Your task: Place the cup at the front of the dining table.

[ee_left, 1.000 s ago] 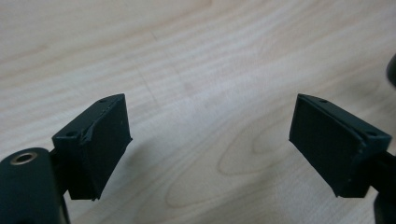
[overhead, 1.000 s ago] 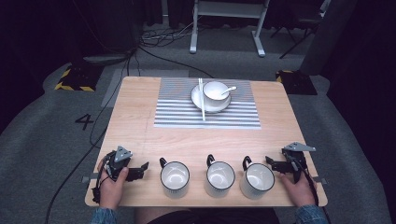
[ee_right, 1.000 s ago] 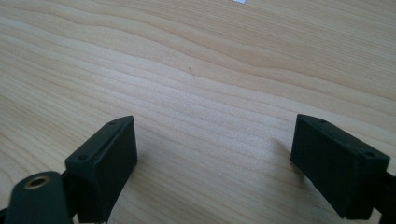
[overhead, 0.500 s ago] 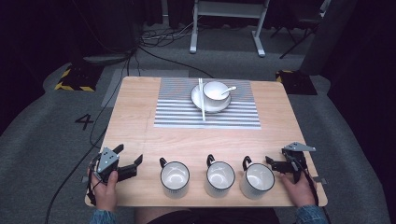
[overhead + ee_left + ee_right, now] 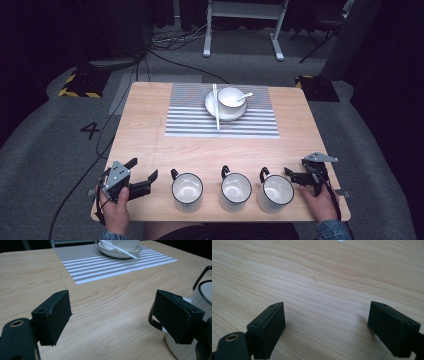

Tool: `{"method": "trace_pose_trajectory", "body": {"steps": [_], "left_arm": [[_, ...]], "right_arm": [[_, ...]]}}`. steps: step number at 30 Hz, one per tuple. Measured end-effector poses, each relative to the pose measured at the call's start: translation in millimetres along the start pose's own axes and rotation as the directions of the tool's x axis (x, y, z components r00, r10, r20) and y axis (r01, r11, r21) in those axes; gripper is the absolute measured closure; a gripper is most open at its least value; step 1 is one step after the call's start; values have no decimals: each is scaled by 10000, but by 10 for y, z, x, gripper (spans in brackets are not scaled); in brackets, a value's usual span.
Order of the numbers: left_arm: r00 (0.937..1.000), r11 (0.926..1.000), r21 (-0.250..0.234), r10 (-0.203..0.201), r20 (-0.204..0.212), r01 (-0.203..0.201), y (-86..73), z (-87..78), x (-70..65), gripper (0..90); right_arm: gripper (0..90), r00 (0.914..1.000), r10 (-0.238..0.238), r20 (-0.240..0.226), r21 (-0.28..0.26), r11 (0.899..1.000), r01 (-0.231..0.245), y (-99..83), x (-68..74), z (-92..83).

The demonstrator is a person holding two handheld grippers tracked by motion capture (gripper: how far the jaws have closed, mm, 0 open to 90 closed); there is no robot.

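Left gripper (image 5: 142, 176) released beside leftmost mug (image 5: 187, 191), two more mugs (image 5: 235, 190) between, right gripper (image 5: 295, 176) released.

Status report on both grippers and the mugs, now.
Left gripper open, empty, beside left mug. Right gripper open, empty, by right mug. Middle mug untouched. Nothing in the way.

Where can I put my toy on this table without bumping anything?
The bare wood strip between the striped placemat and the three mugs is free, as is the wood either side of the placemat. The near edge is crowded with mugs.
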State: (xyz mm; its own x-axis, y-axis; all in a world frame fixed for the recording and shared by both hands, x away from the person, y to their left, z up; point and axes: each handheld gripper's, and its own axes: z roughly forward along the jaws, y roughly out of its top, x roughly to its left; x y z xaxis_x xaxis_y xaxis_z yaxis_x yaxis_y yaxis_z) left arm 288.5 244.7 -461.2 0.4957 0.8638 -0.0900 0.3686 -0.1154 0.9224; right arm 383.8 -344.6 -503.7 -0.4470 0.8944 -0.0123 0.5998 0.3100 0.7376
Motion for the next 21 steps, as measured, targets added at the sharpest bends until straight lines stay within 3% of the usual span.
{"method": "trace_pose_trajectory", "body": {"steps": [9, 12, 21], "left_arm": [[9997, 9994, -288, 181, 176, -176, 63, -96, -109, 154], [9992, 9988, -400, 310, 268, -299, 95, -115, -192, 154], [9980, 9994, -291, 186, 611, -168, 122, -264, -477, 154]], "right_arm": [[145, 10000, 0, 1, 2, 10000, 0, 0, 0, 0], [145, 10000, 4, -1, 1, 10000, -4, 0, 0, 0], [145, 10000, -3, 0, -1, 10000, 3, 0, -1, 0]]}}
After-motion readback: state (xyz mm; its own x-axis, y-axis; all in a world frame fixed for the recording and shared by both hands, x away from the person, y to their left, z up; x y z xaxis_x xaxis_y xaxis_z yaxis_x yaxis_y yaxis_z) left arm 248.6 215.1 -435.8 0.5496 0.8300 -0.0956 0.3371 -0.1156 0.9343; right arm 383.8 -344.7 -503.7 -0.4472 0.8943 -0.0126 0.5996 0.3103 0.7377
